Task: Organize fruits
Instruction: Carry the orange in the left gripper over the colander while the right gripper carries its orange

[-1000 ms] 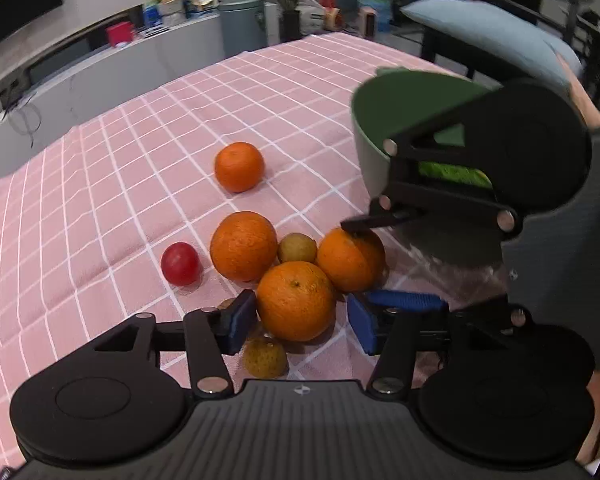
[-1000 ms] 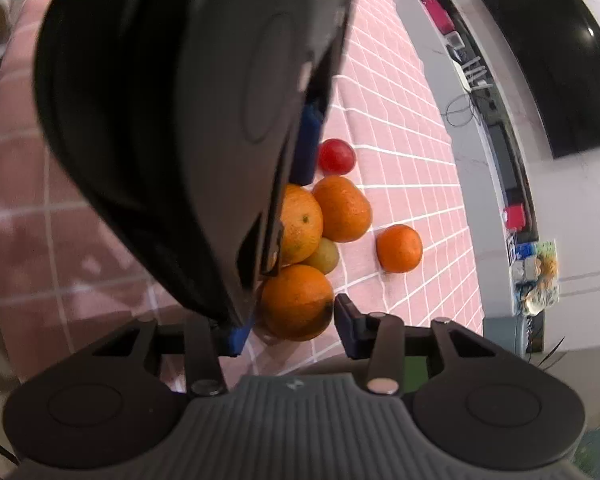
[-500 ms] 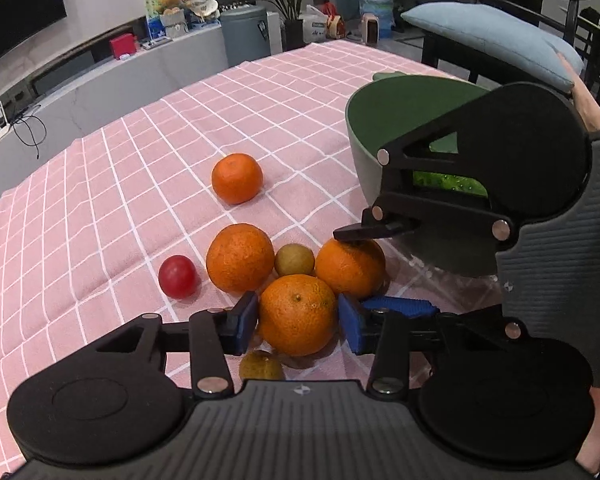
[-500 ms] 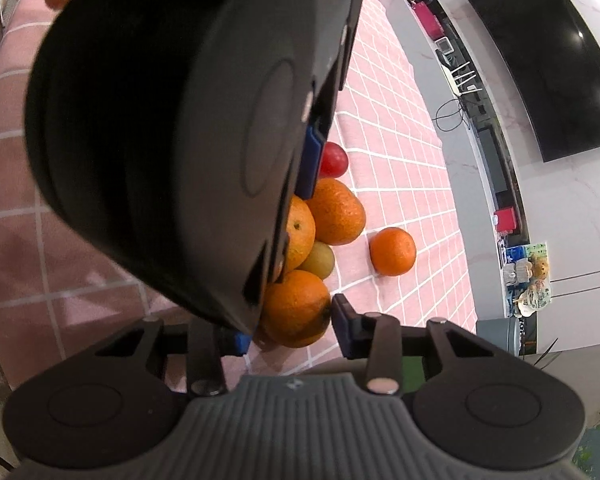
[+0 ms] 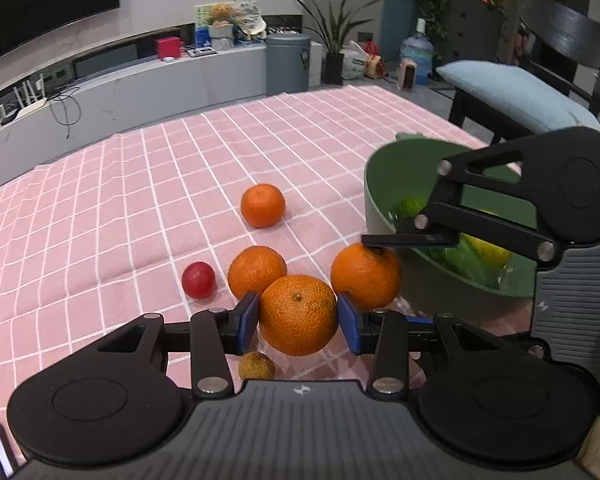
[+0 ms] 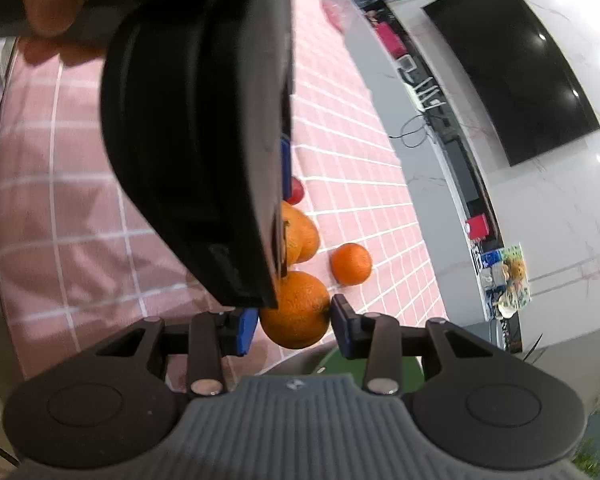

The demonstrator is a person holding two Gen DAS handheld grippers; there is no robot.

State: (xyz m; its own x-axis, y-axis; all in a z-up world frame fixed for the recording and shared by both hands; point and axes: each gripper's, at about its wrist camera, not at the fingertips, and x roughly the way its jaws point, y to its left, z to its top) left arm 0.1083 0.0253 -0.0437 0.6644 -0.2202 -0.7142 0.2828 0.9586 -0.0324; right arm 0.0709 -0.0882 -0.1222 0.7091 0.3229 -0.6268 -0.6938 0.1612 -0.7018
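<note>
My left gripper [image 5: 298, 318] is shut on a large orange [image 5: 298, 314] and holds it just above the pink checked cloth [image 5: 140, 184]. My right gripper [image 6: 294, 320] is shut on a second orange [image 6: 296, 310], which also shows in the left wrist view [image 5: 364, 274] beside the green bowl [image 5: 384, 220]. Two more oranges [image 5: 262, 205] [image 5: 256, 270], a small red fruit [image 5: 198, 279] and a small yellow-brown fruit [image 5: 256, 366] lie on the cloth. The bowl holds green and yellow fruit [image 5: 472, 254].
The left gripper's body [image 6: 204, 128] fills much of the right wrist view. A chair with a blue cushion [image 5: 516, 96] stands behind the bowl. A grey counter [image 5: 120, 92] and a bin [image 5: 288, 64] lie beyond the table's far edge.
Both grippers have closed on their oranges. The left one has lifted its orange slightly; the small fruit between the oranges is now hidden behind it.
</note>
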